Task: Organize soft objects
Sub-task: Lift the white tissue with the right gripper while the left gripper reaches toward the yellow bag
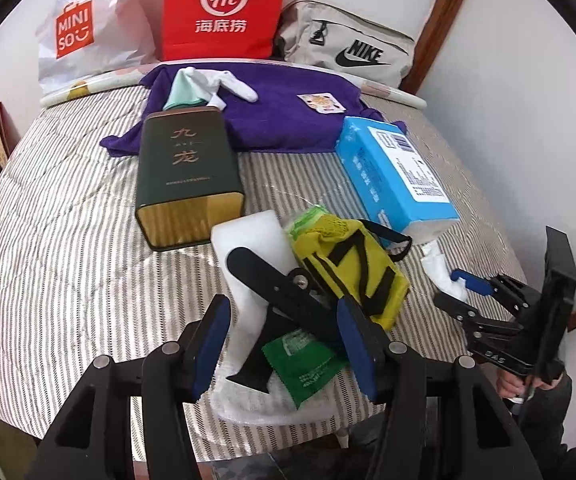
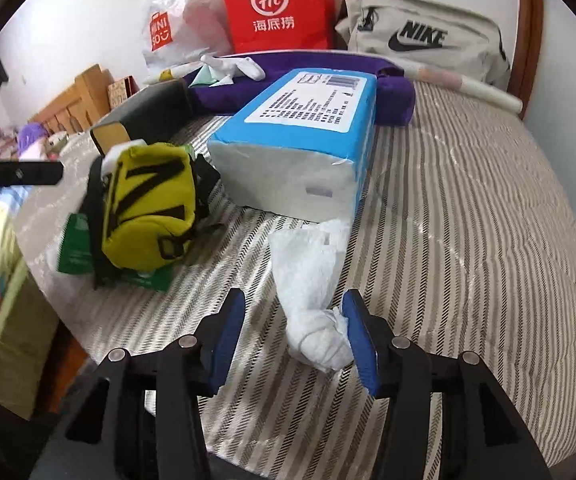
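Observation:
A crumpled white tissue [image 2: 316, 292] lies on the striped bed between the open fingers of my right gripper [image 2: 294, 336], touching its right pad; it also shows in the left wrist view [image 1: 444, 272]. A blue tissue pack [image 2: 304, 140] lies just beyond it. A yellow pouch with black stripes [image 1: 348, 268] rests on a white foam block [image 1: 247, 248] and a green packet [image 1: 308, 364]. My left gripper [image 1: 283, 344] is open over this pile, around a black clip-like part [image 1: 283, 292]. White socks [image 1: 227, 84] lie on a purple cloth [image 1: 271, 112] at the back.
A dark green tin box [image 1: 183, 176] lies left of the pile. A red paper bag [image 1: 223, 8], a white Miniso bag [image 1: 79, 28] and a beige Nike bag [image 1: 348, 48] stand along the wall. The bed's near edge drops off below both grippers.

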The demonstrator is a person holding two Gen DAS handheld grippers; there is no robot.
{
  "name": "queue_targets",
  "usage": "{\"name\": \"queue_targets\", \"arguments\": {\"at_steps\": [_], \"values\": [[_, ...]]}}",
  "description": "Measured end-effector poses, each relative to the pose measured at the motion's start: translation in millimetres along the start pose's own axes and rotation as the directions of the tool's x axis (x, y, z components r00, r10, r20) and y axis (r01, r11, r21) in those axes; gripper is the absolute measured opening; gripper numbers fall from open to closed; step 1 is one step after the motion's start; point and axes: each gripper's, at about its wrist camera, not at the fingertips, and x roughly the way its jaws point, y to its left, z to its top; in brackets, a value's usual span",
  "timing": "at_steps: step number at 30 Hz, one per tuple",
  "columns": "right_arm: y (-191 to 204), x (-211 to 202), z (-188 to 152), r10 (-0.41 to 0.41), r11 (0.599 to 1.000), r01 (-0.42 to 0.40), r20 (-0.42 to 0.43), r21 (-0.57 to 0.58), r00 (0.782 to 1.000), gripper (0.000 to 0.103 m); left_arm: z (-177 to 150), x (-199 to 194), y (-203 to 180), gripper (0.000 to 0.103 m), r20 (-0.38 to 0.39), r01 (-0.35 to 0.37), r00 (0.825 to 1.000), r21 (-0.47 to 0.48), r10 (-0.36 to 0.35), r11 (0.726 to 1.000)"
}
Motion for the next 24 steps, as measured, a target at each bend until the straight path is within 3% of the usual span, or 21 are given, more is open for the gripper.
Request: {"name": "queue_targets", "arguments": {"at_steps": [6,9,14,19,24], "values": [[-17.4,1.4,-4.4,-0.003,0.998,0.001,0.025,0.066,1.000,0.026,-1.2,5.3,-13.2,0.053,-0.006,-0.030,1.000,0.045,0.030,0.999],[-25.6,1.0,-4.2,0.032,0.993,-0.036,0.033,0.116,0.999,0.025,-6.1,8.8,-19.4,0.053,-0.016,0.007,1.000,0.050,-0.006,0.999],[-15.0,1.3,-5.3,-0.021,0.997,0.018,0.040,0.070,0.999,0.025,-8.4,21.4,-19.3,0.053,-0.040,0.023,0.999,-0.007,-0.024,1.000],[-14.6,1.2,-6.5,-0.033,0.998,0.031,0.044,0.060,0.998,0.025,-8.5,35.8,-20.6,0.052,-0.058,-0.037,0.998,-0.020,0.036,0.999],[-11.9,1.3,-7.4,-0.043,0.999,0.042,0.046,0.028,0.998,0.025,-3.2,42.4,-25.0,0.052,-0.029,-0.101,0.994,0.006,0.101,0.995]]}}
